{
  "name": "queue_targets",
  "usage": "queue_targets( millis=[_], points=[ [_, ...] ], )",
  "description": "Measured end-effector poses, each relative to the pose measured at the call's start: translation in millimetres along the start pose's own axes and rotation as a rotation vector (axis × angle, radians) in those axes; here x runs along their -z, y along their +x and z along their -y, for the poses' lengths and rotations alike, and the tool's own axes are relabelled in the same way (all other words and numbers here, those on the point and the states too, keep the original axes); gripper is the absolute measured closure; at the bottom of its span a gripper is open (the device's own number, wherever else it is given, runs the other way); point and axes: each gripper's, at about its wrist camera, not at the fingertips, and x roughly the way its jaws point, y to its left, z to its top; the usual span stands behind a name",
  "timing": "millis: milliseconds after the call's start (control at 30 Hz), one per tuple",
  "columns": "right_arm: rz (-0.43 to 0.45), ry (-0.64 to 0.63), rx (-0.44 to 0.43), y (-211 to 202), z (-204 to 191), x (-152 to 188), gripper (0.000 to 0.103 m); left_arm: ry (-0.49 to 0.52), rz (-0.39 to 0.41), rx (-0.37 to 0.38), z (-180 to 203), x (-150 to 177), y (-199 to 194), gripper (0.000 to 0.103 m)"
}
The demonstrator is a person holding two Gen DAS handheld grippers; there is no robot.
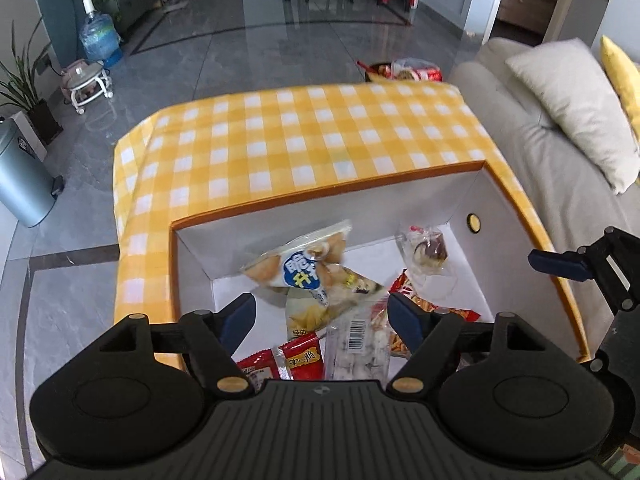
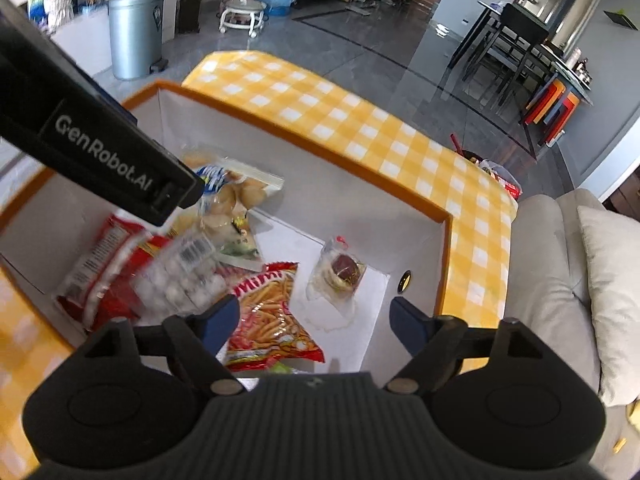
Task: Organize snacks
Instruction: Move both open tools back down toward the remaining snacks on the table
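Left wrist view looks down on a low table draped in a yellow-and-white checked cloth (image 1: 304,140), with a grey sofa (image 1: 532,152) along its right edge. At the table's near right corner sits a large open box with white inner walls and an orange rim (image 1: 320,196), and all the snacks lie inside it.

Against the box's far wall leans a clear bag of round golden puffs with a blue-and-white label (image 1: 304,260). Below it lies a pale crisp packet (image 1: 320,308), then a clear packet of small white sweets bearing a barcode (image 1: 360,348), and nearest the camera a red foil sachet (image 1: 298,360). Toward the box's right wall lies a red bag of orange sticks printed "Mimi" (image 2: 272,316), with a small clear wrapper holding a brown-topped cake (image 2: 340,274) in the far right corner.

The left gripper (image 1: 322,318) hangs over the pile with its blue-padded jaws spread wide, nothing between the pads and nothing touched. The right gripper (image 2: 316,318) is likewise wide apart above the Mimi bag, gripping nothing; the white-sweet packet beside it looks motion-blurred.

Beyond the table's far right corner a dark bowl of red-wrapped snacks (image 1: 400,70) stands on the floor.
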Motion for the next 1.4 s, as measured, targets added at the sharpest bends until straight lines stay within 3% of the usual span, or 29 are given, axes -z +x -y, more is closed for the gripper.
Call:
queue_targets(
  millis=[333, 633, 767, 1067, 1233, 1400],
  points=[
    [0.024, 0.103, -0.035, -44.8, -7.4, 16.4, 0.018, 0.039, 0.1, 0.0, 8.9, 27.1, -50.1, 0.015],
    [0.069, 0.258, -0.068, -90.5, -17.3, 62.0, 0.018, 0.121, 0.181, -0.024, 23.1, 77.3, -88.6, 0.02],
    [0.082, 0.326, -0.061, -105.1, -24.2, 85.5, 0.018, 0.102, 0.198, -0.011, 26.5, 102.1, -99.6, 0.022],
    [0.017, 0.517, -0.104, -116.2, -32.4, 149.1, 0.018, -0.003, 0.173, 0.05, 31.4, 158.8, -111.8, 0.023],
    [-0.034, 0.559, -0.075, -114.2, -36.2, 179.4, 0.023, -0.048, 0.083, 0.118, 35.9, 182.7, -99.9, 0.023],
    [-0.074, 0.525, -0.062, -108.6, -33.7, 202.1, 0.031, -0.055, -0.016, 0.137, 48.8, 199.6, -78.3, 0.023]
  ],
)
